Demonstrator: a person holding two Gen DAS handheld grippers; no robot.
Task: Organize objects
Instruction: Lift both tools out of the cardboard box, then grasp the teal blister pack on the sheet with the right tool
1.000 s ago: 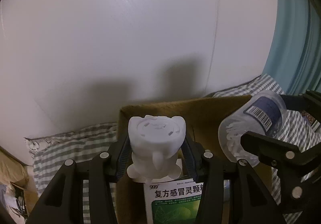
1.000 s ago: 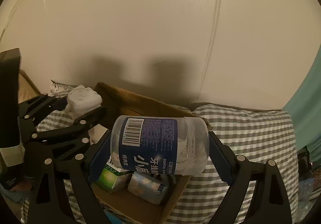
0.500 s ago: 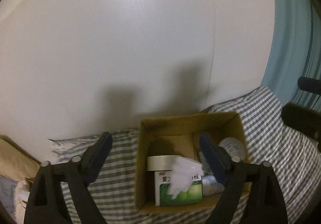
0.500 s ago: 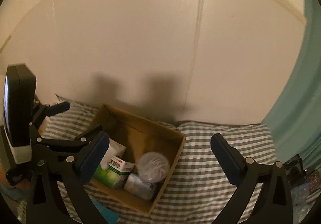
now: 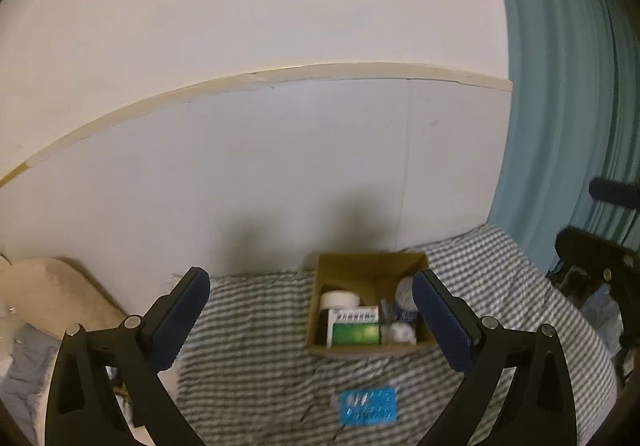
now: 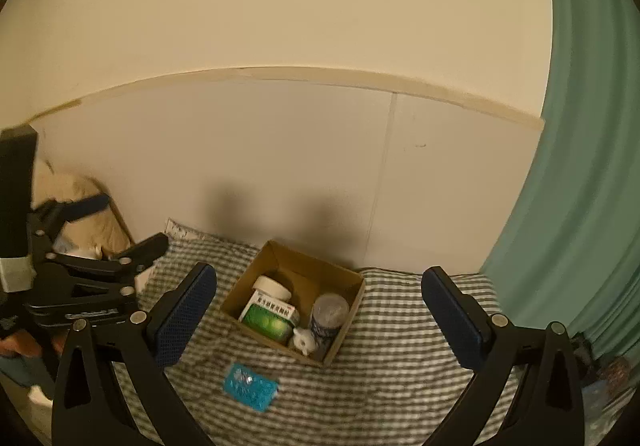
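Observation:
A cardboard box (image 5: 327, 268) (image 6: 244, 288) sits on the striped bedding by the wall. It holds a green medicine carton (image 5: 354, 328) (image 6: 269, 318), a white jar (image 5: 340, 300) (image 6: 273, 287), a clear floss bottle (image 6: 330, 316) (image 5: 405, 292) and a white figurine (image 6: 303, 340) (image 5: 398, 334). A blue blister pack (image 5: 368, 406) (image 6: 251, 386) lies on the bedding in front of the box. My left gripper (image 5: 310, 322) and right gripper (image 6: 319, 320) are both open, empty and well back from the box.
The striped bedding (image 5: 260, 378) (image 6: 400, 374) covers the surface. A white wall panel (image 5: 280, 174) stands behind the box. A teal curtain (image 5: 560, 86) (image 6: 580, 166) hangs at the right. A beige pillow (image 5: 52, 294) lies at the left.
Both grippers let go of their objects into the box, the figurine from the left and the floss bottle from the right. Both then pulled back and up, away from the box.

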